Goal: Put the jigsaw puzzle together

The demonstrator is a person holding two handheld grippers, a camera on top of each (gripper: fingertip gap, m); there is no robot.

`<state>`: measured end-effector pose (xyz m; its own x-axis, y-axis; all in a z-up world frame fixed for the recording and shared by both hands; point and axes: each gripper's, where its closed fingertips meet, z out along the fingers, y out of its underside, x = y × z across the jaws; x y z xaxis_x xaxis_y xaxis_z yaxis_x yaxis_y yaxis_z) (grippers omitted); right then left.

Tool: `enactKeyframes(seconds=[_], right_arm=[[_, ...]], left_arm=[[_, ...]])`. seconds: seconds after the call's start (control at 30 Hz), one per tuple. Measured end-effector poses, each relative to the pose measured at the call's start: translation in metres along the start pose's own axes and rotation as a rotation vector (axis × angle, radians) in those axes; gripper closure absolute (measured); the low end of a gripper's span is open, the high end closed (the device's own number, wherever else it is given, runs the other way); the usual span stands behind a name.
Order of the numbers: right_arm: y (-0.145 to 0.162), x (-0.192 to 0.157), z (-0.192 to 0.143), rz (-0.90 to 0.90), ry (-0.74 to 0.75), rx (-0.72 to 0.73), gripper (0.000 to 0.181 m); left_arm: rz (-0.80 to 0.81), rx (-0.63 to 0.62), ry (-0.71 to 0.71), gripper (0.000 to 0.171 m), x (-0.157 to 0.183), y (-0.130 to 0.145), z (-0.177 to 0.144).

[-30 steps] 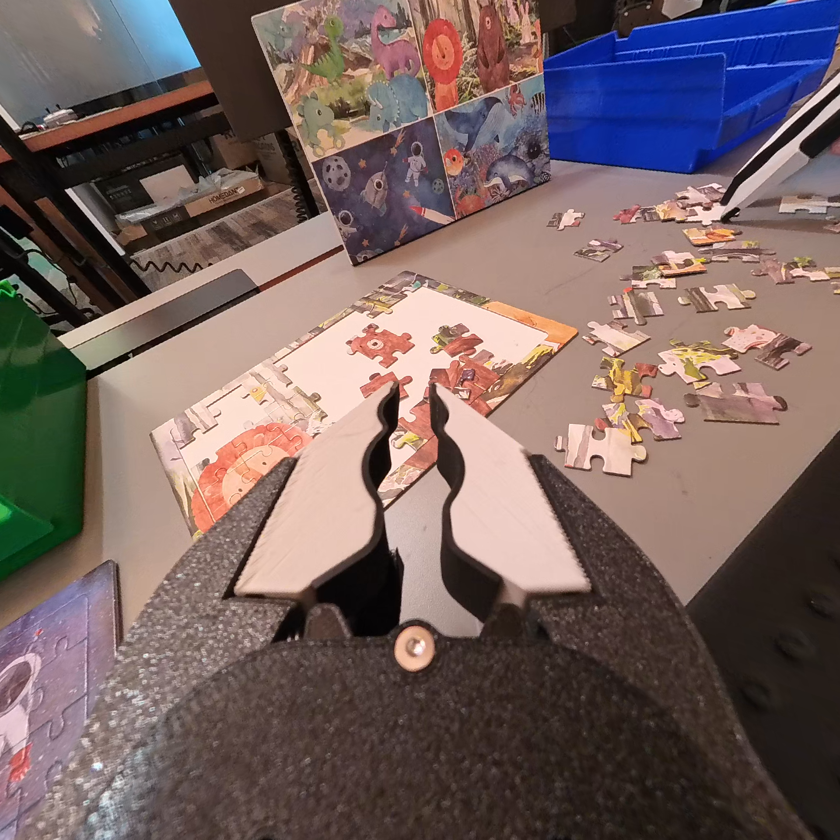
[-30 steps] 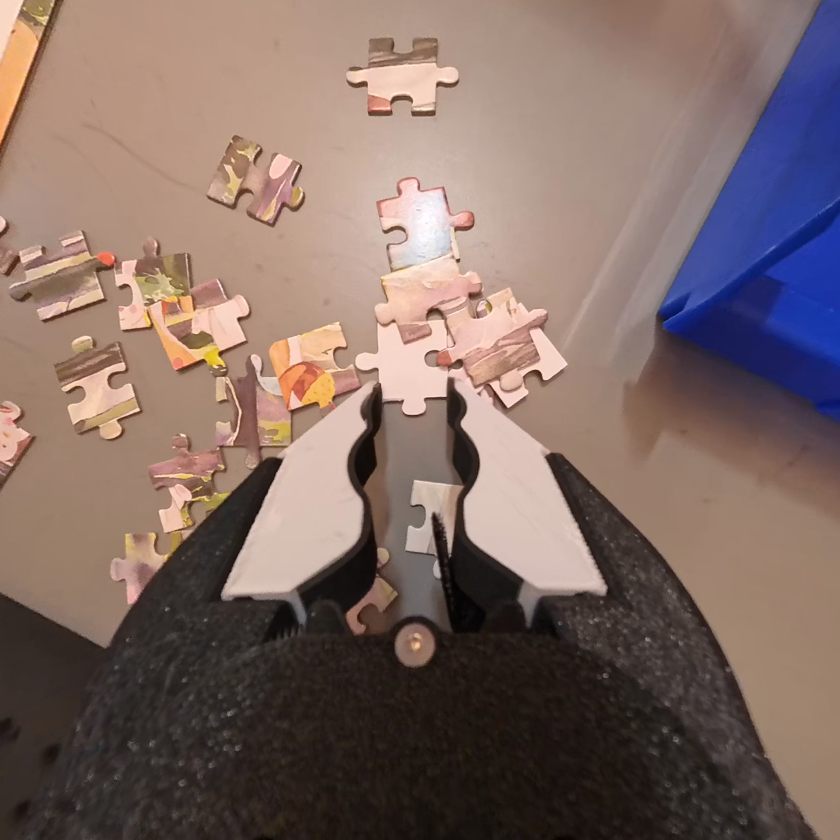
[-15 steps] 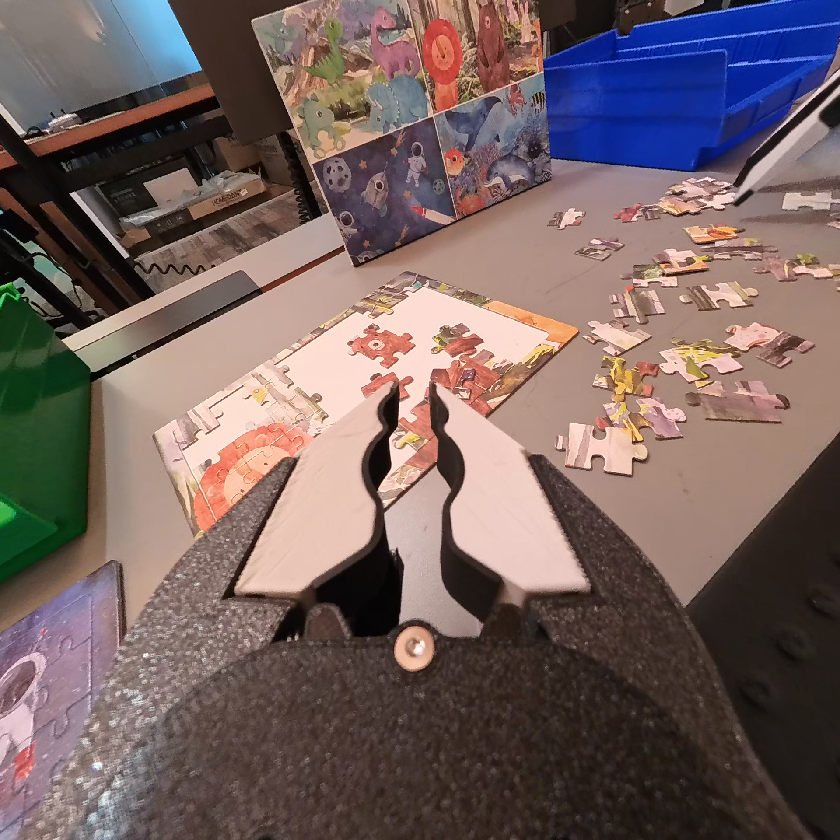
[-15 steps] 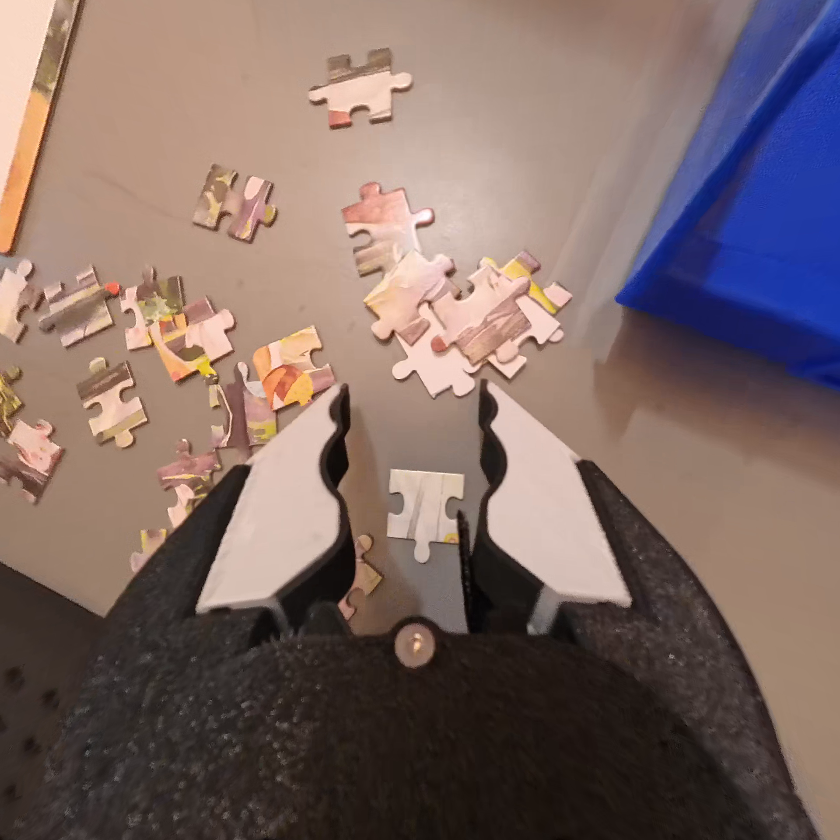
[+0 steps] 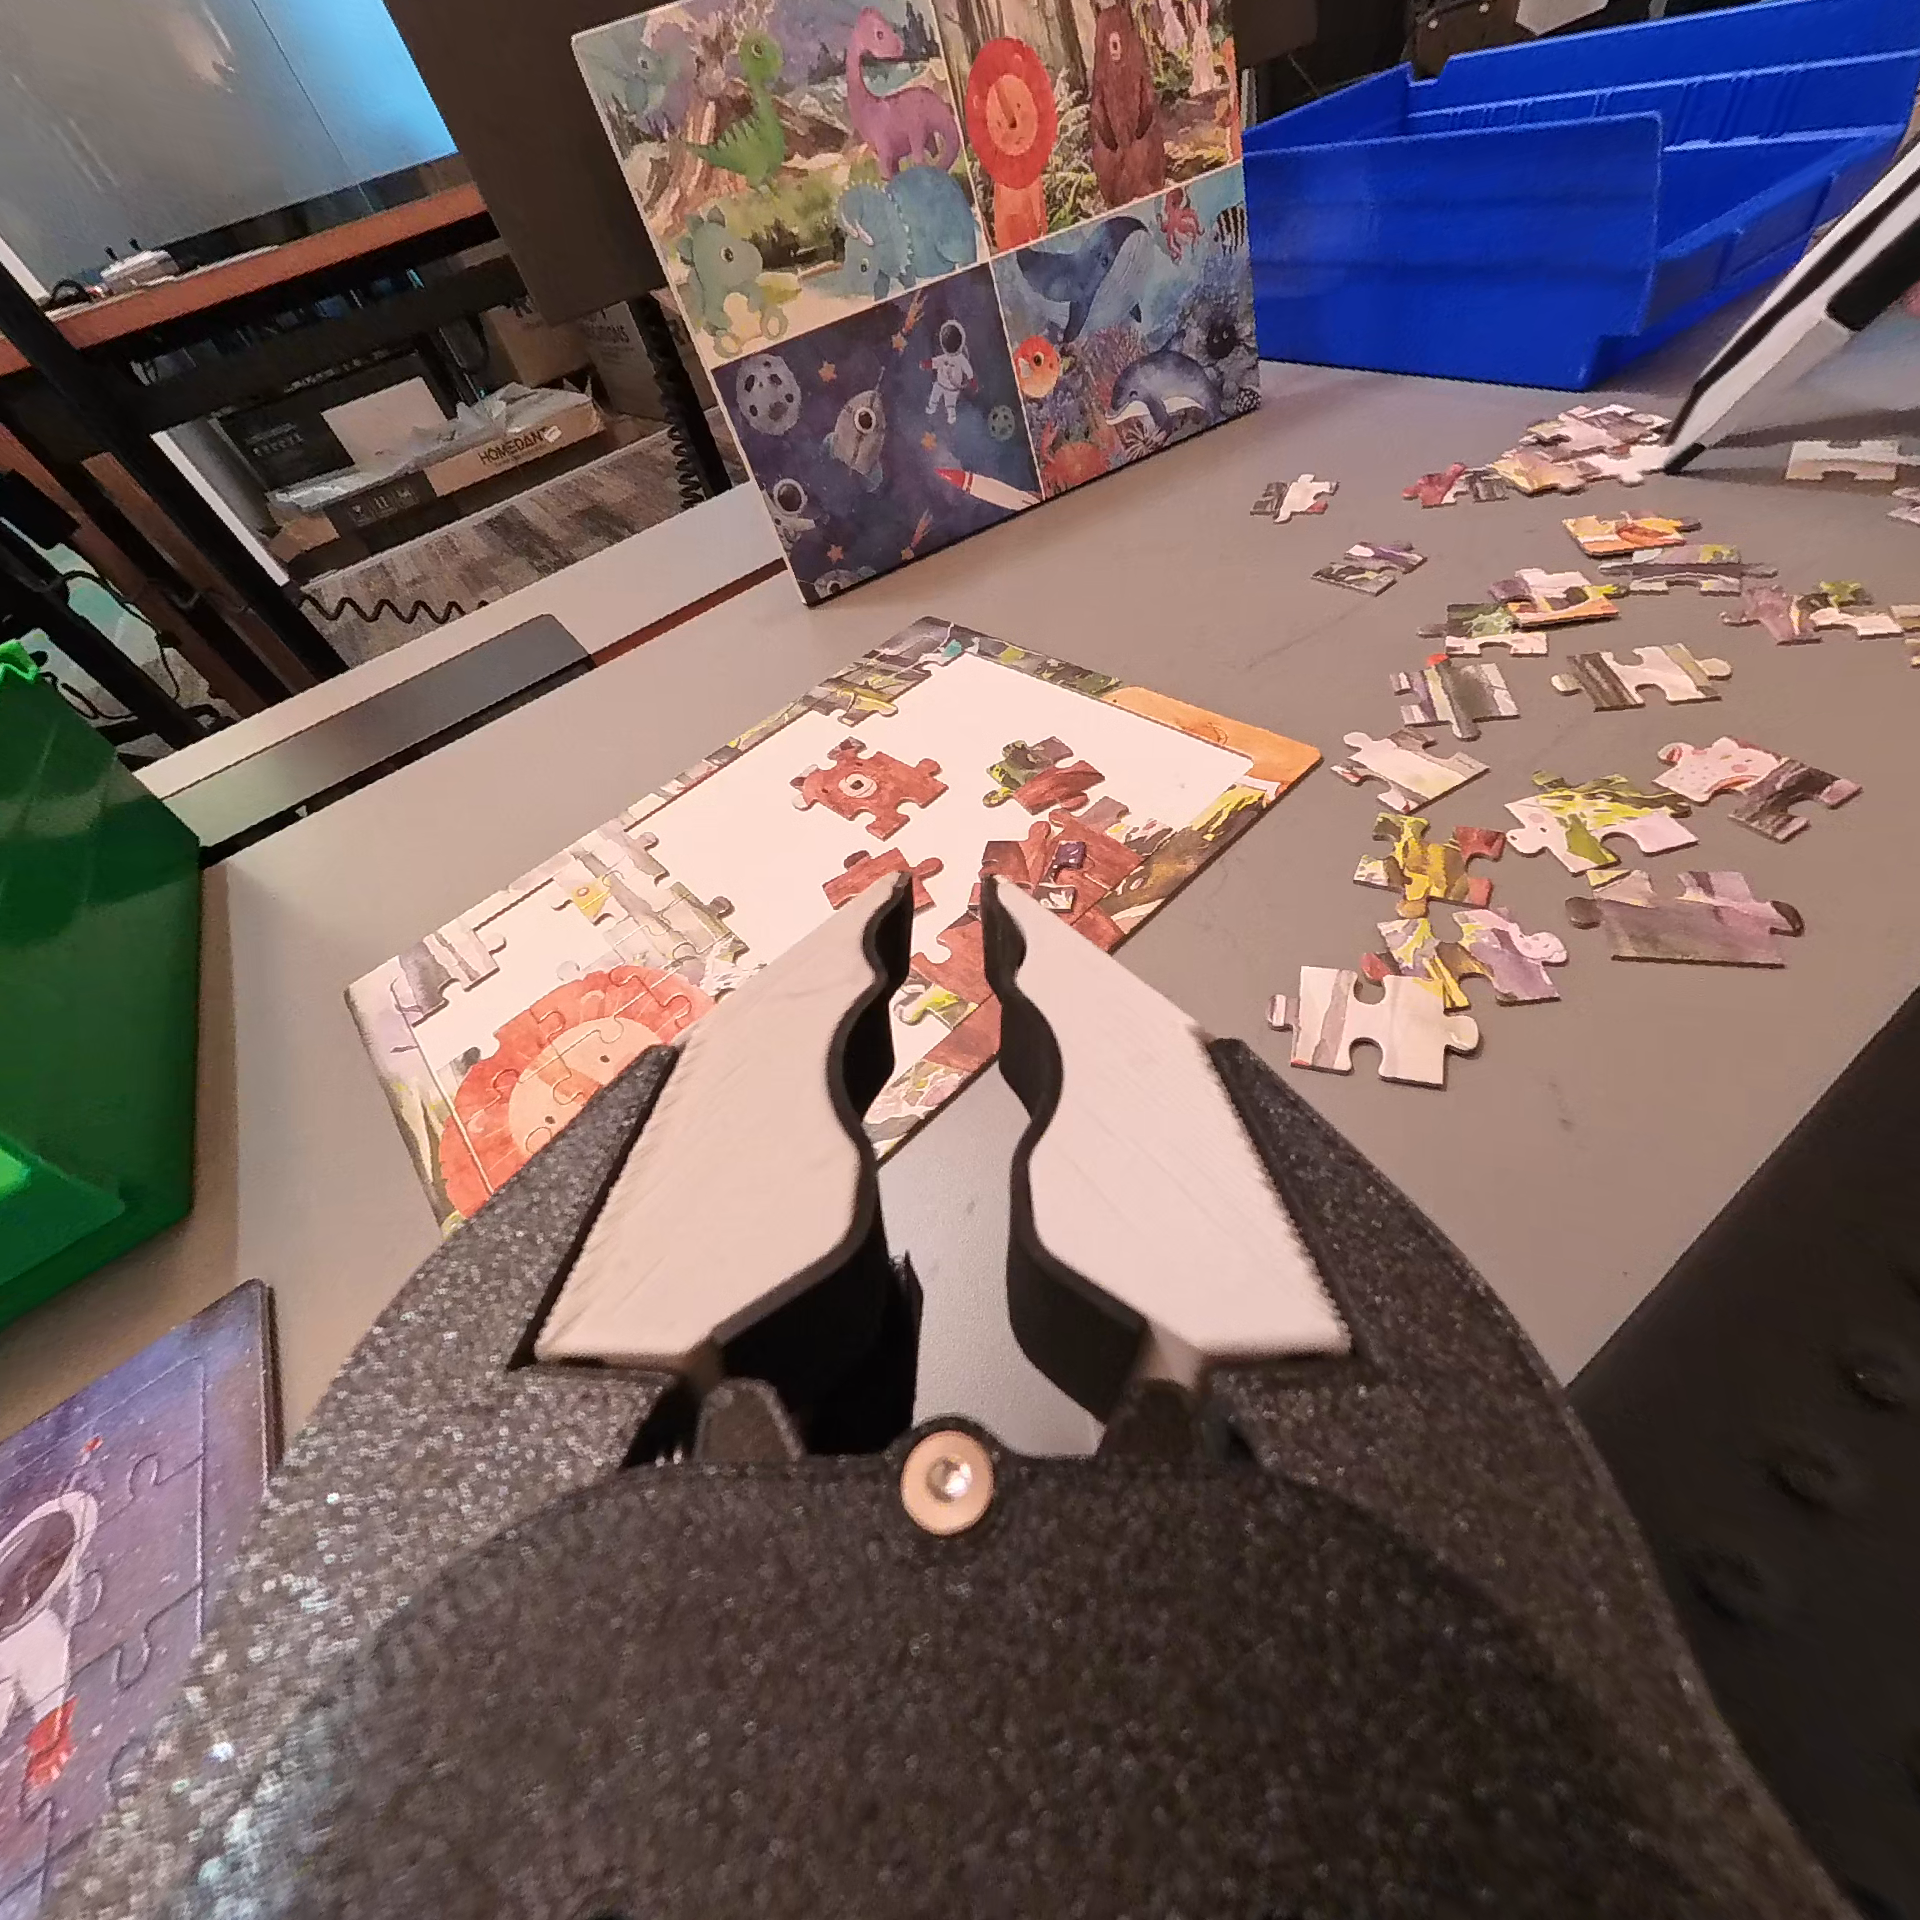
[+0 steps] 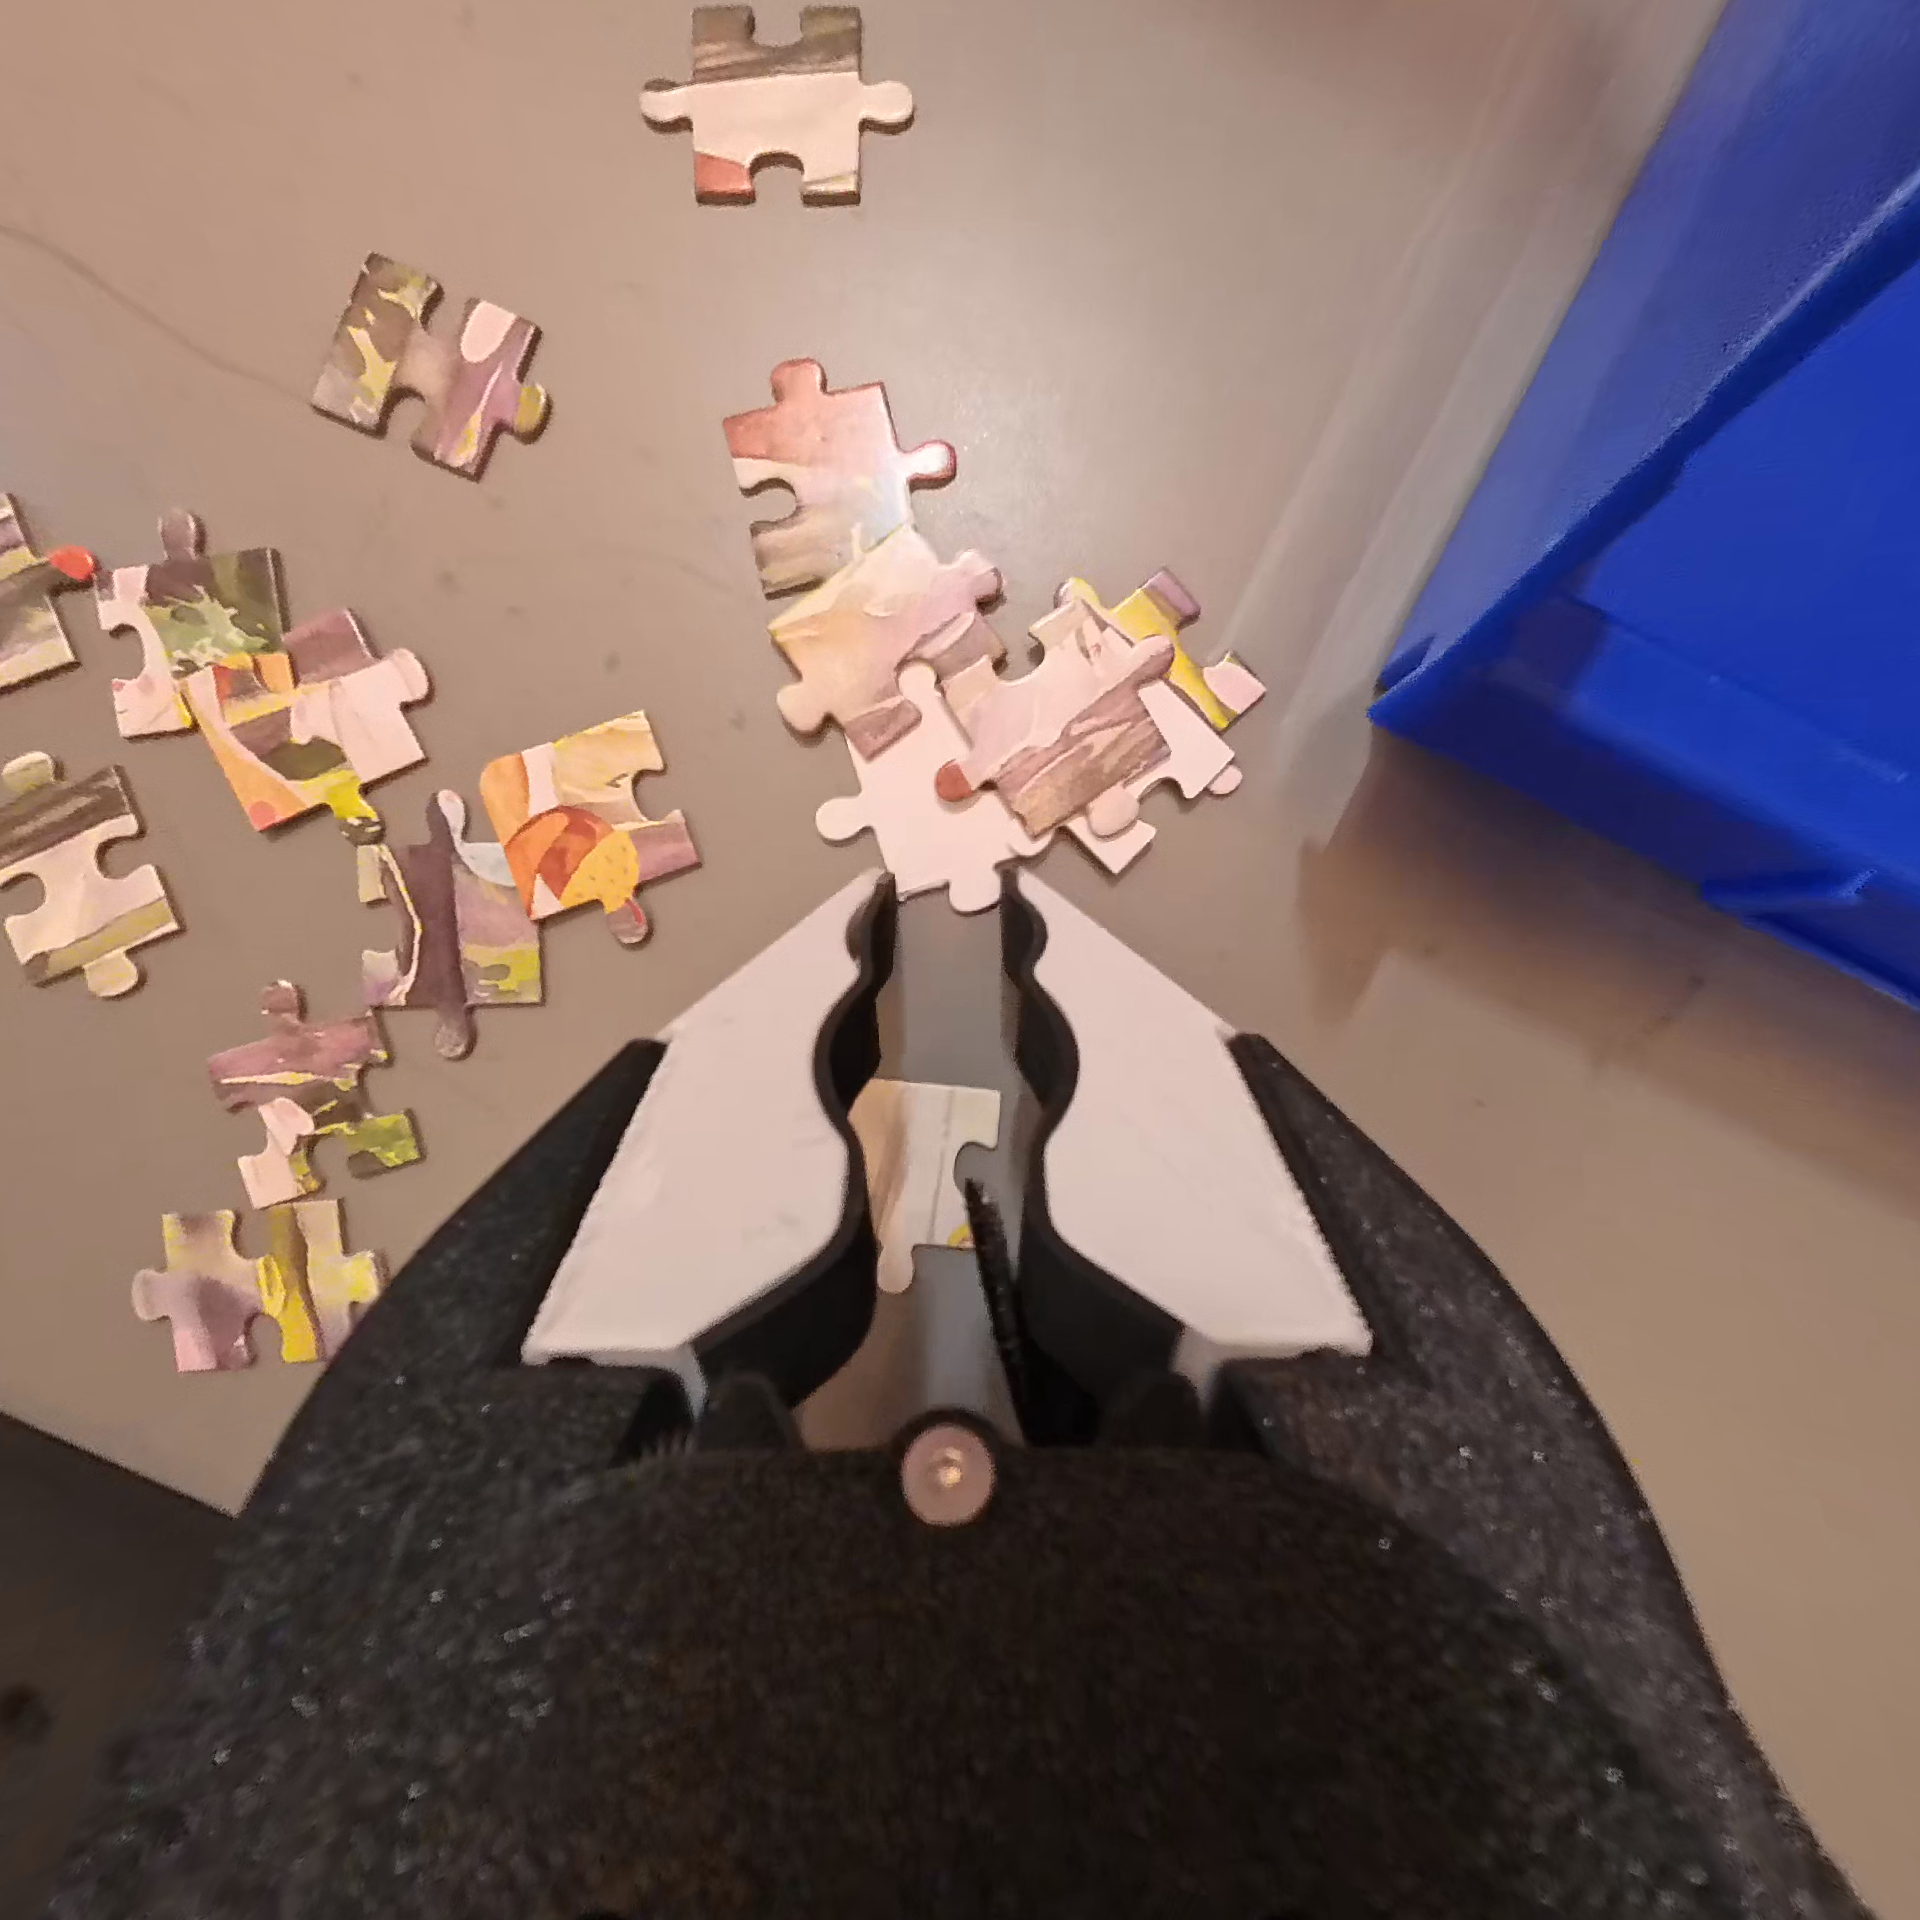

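The puzzle board (image 5: pixel 1039 717) lies on the grey table, with its border, a lion and some brown pieces in place and a bare white middle. My left gripper (image 5: pixel 945 894) hovers over its near edge, jaws nearly together and empty. Loose pieces (image 5: pixel 1558 821) are scattered to the right. My right gripper (image 6: pixel 948 883) is down at a small pile, its jaws closed in on the near tab of a face-down white piece (image 6: pixel 925 821) that lies under other pieces (image 6: pixel 1081 727). It also shows far right in the left wrist view (image 5: pixel 1673 462). Another piece (image 6: pixel 925 1174) lies on the table under the right gripper.
A picture board (image 5: pixel 935 260) stands propped behind the puzzle. Blue bins (image 5: pixel 1507 208) stand at the back right, close to the pile (image 6: pixel 1714 520). A green box (image 5: pixel 73 935) is on the left, a space puzzle (image 5: pixel 104 1558) at the near left, and a black mat (image 5: pixel 1766 1351) at the near right. The grippers' ends are close to 40 cm from one another. My left tips are roughly 25 cm from the space puzzle (image 5: pixel 104 1558).
My right gripper opened wide and pulled back from the pile, then moved forward again and narrowed around the white piece's tab. The left gripper has barely moved.
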<state>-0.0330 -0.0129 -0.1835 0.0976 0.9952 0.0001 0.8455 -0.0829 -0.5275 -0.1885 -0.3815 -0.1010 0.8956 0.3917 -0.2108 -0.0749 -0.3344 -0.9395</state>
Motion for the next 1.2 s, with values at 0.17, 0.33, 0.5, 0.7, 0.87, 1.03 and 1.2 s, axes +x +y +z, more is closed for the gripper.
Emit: enactKeyframes(seconds=[0.17,0.33,0.5,0.7,0.87,1.03,1.2], right_arm=[[0.006,-0.016,-0.006,-0.042,-0.059,-0.004,0.161],[-0.007,-0.055,-0.034,0.017,-0.327,0.173,0.162],[-0.034,-0.077,-0.083,0.225,-0.691,0.426,0.162],[-0.067,-0.088,-0.153,0.527,-1.308,0.676,0.162],[-0.083,-0.111,-0.163,0.571,-1.523,0.659,0.162],[-0.108,-0.160,-0.171,0.521,-1.730,0.574,0.164],[-0.122,-0.238,-0.176,0.444,-1.970,0.402,0.162]], left_arm=[[-0.001,0.003,-0.002,0.159,0.000,0.000,0.000],[-0.001,0.001,-0.001,0.159,0.000,0.000,0.000],[0.004,0.002,-0.002,0.159,0.000,0.000,0.000],[0.007,0.001,-0.002,0.159,0.000,0.000,0.000],[-0.015,0.030,0.038,0.159,0.006,-0.008,-0.001],[-0.364,0.161,0.416,0.144,0.050,-0.070,-0.003],[-0.631,0.291,0.848,0.127,0.087,-0.144,-0.007]])
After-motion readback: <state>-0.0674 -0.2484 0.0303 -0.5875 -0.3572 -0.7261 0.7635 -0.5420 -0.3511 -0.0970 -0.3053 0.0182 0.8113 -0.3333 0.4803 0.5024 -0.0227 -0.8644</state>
